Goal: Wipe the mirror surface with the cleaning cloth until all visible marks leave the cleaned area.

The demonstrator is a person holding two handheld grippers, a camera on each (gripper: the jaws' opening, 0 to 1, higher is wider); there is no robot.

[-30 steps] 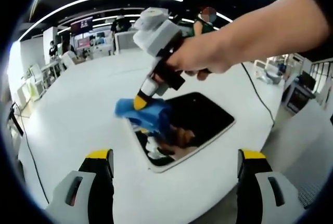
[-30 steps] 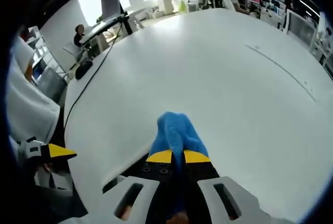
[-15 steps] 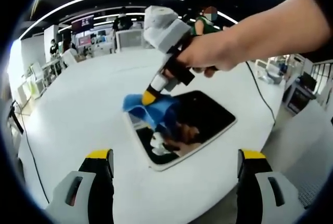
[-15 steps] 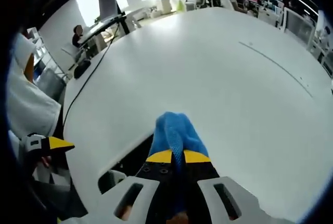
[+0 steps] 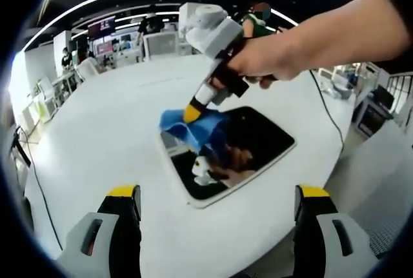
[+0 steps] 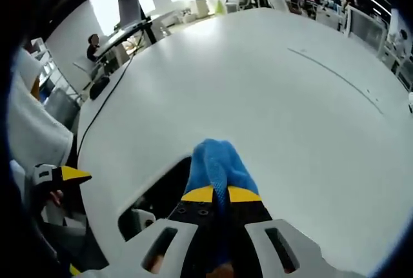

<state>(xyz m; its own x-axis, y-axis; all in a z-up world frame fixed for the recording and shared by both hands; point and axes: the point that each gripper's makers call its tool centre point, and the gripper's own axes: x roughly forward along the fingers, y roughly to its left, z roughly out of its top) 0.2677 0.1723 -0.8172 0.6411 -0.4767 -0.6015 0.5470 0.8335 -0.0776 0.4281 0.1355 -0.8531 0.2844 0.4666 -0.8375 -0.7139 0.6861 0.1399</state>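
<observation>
Right tongs pinch the cloth against the mirror.

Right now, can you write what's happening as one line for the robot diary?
right gripper: shut on blue cloth | cloth: pressed on mirror, far corner | left gripper: open, hovering near table edge | stage: wiping

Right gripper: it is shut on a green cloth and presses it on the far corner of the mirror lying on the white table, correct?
Not quite. The cloth is blue, not green, as the right gripper view shows. The rest holds: the right gripper is shut on it, and in the left gripper view it presses the cloth on the far corner of the mirror lying on the white table.
</observation>
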